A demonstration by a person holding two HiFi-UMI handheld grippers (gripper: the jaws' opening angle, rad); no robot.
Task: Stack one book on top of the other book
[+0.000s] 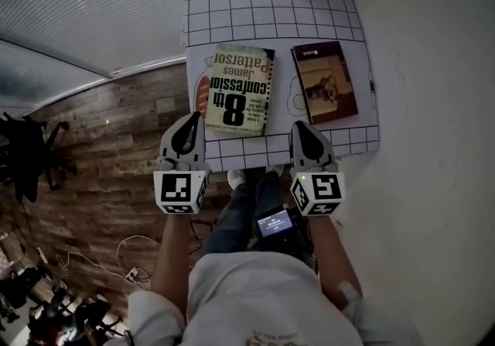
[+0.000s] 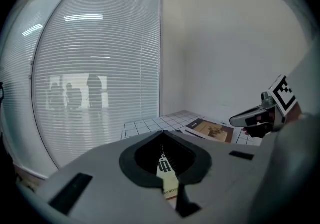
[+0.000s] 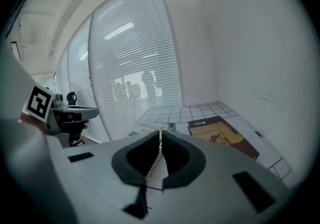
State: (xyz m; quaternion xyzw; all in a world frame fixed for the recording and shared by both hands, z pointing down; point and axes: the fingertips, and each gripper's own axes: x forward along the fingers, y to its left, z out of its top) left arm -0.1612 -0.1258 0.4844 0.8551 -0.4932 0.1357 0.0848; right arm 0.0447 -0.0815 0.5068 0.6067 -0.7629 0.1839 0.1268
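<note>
While both grippers are hovering over the near edge of the table (image 1: 349, 4), nothing is standing between them and the books. The left gripper (image 1: 194, 120) is pointing at the James Patterson paperback (image 1: 238, 89), and the right gripper (image 1: 301, 128) is pointing just beside the near left corner of the brown book (image 1: 324, 81). Both sets of jaws are resting fully together, gripping nothing.

The books are lying flat on the white gridded tabletop, side by side and apart, with the paperback on the left. Neither is resting on the other.

Only the head view is showing the plank floor (image 1: 116, 143), the black office chair (image 1: 27, 152), the loose cables (image 1: 124, 255) and the small screen device (image 1: 274, 222) at the person's waist. Only the gripper views are showing the window blinds (image 2: 100, 67) upright, and each one is showing the other gripper from the side.

Count: two books, two grippers, one table, one chair.
</note>
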